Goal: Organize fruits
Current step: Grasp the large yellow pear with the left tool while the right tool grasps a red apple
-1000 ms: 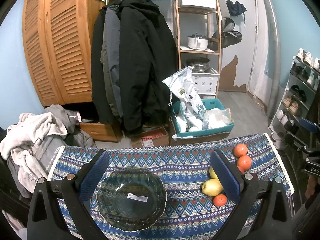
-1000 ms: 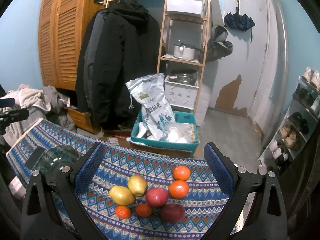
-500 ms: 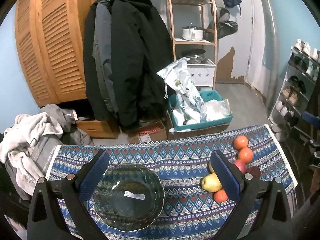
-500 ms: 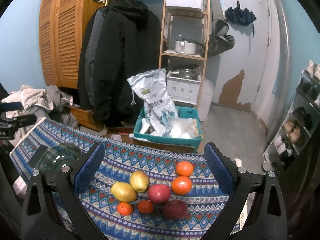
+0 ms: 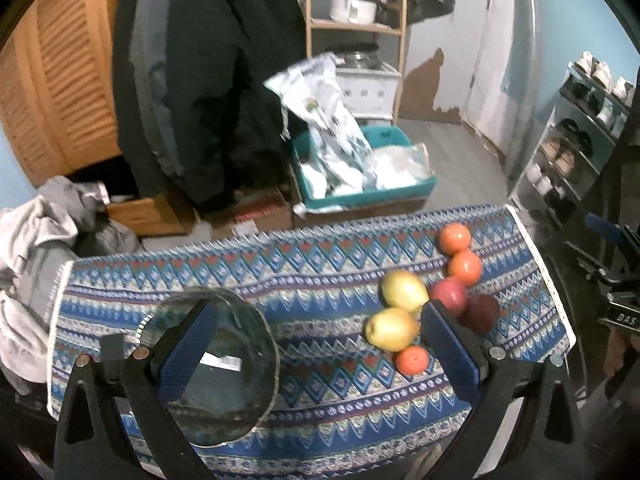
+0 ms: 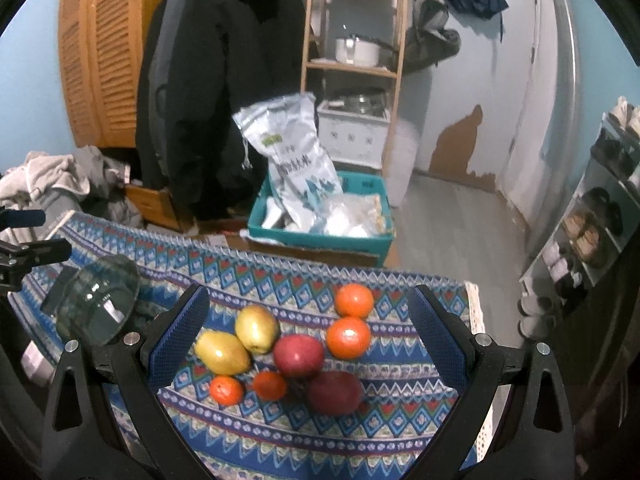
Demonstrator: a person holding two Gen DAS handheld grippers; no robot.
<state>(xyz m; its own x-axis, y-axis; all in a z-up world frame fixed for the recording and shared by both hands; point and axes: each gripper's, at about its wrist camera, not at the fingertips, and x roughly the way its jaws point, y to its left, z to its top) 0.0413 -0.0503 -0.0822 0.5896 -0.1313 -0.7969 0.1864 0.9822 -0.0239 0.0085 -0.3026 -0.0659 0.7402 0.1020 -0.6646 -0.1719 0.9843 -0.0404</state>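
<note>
A dark glass bowl (image 5: 224,364) sits empty on the patterned cloth, under my left gripper's left finger; it also shows at the left in the right wrist view (image 6: 100,304). Several fruits lie in a cluster: two yellow pears (image 6: 222,352), two red apples (image 6: 298,354) and several oranges (image 6: 348,336). In the left wrist view the pears (image 5: 392,328) lie near the right finger. My left gripper (image 5: 316,344) is open and empty above the cloth. My right gripper (image 6: 308,328) is open and empty, above the fruit cluster.
The cloth-covered table (image 5: 320,272) ends at a far edge with the floor beyond. A teal bin (image 6: 320,232) with bags stands on the floor behind. A shoe rack (image 5: 576,152) is at the right, a clothes pile (image 5: 36,232) at the left.
Both grippers have tilted down and moved closer to the table. The left view now shows more of the fruit cluster; the right gripper is lower over the fruit.
</note>
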